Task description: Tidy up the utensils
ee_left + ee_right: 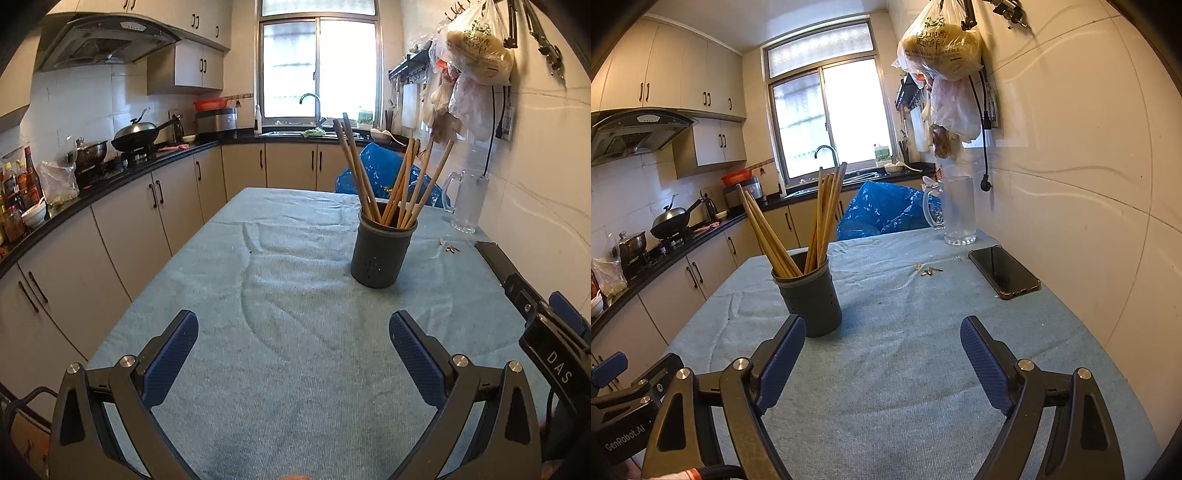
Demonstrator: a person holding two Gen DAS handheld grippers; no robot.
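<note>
A dark grey utensil holder (383, 251) stands upright on the blue tablecloth (288, 295), holding several wooden chopsticks (399, 181) that fan out of its top. It also shows in the right wrist view (809, 291) with the chopsticks (820, 218). My left gripper (293, 343) is open and empty, low over the cloth, near of the holder. My right gripper (882, 350) is open and empty, with the holder just beyond its left finger (783, 358).
A glass mug (955, 210) stands at the table's far right by the wall. A black phone (1003, 271) and small keys (931, 271) lie on the cloth near it. A blue bag (886, 210) sits behind the table. Kitchen counter (110, 184) runs along the left.
</note>
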